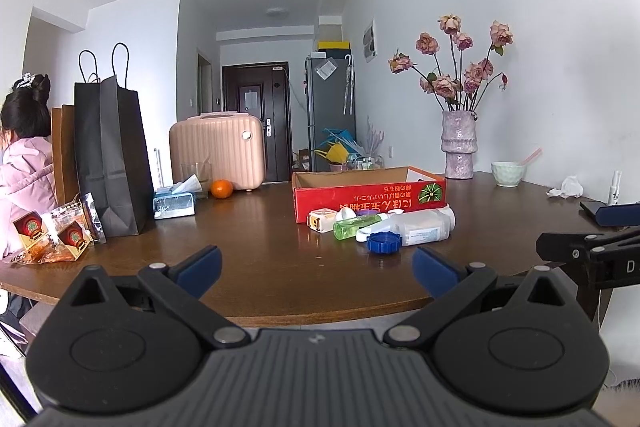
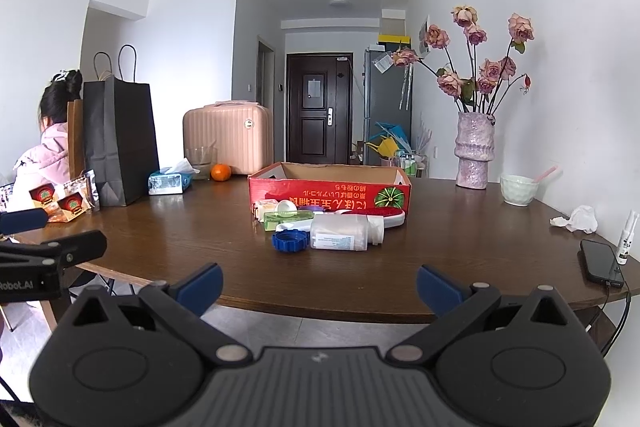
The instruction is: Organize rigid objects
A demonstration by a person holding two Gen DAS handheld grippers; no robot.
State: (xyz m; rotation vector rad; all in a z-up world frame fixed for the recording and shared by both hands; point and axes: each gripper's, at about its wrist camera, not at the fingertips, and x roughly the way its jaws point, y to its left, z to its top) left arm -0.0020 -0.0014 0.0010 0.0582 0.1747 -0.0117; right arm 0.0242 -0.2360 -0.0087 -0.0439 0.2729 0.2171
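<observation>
An open red cardboard box [image 1: 368, 193] [image 2: 328, 191] stands mid-table. In front of it lies a cluster: a clear white bottle on its side [image 1: 426, 225] [image 2: 340, 235], a blue round lid [image 1: 384, 242] [image 2: 290, 241], a green bottle [image 1: 352, 228] [image 2: 286, 217], a small cream box [image 1: 320, 218] [image 2: 264, 207] and a white cap [image 1: 345, 214] [image 2: 287, 206]. My left gripper [image 1: 316, 269] is open and empty at the table's near edge. My right gripper [image 2: 318, 281] is open and empty, also short of the cluster.
On the brown table [image 1: 240, 251]: black paper bag [image 1: 110, 155], tissue box [image 1: 174, 205], orange [image 1: 221, 189], glass, snack packets [image 1: 60, 231] at left. Vase of roses [image 2: 474, 155], bowl [image 2: 518, 189], crumpled tissue [image 2: 578, 219], phone [image 2: 600, 263], spray bottle at right. A person [image 1: 22, 155] sits far left.
</observation>
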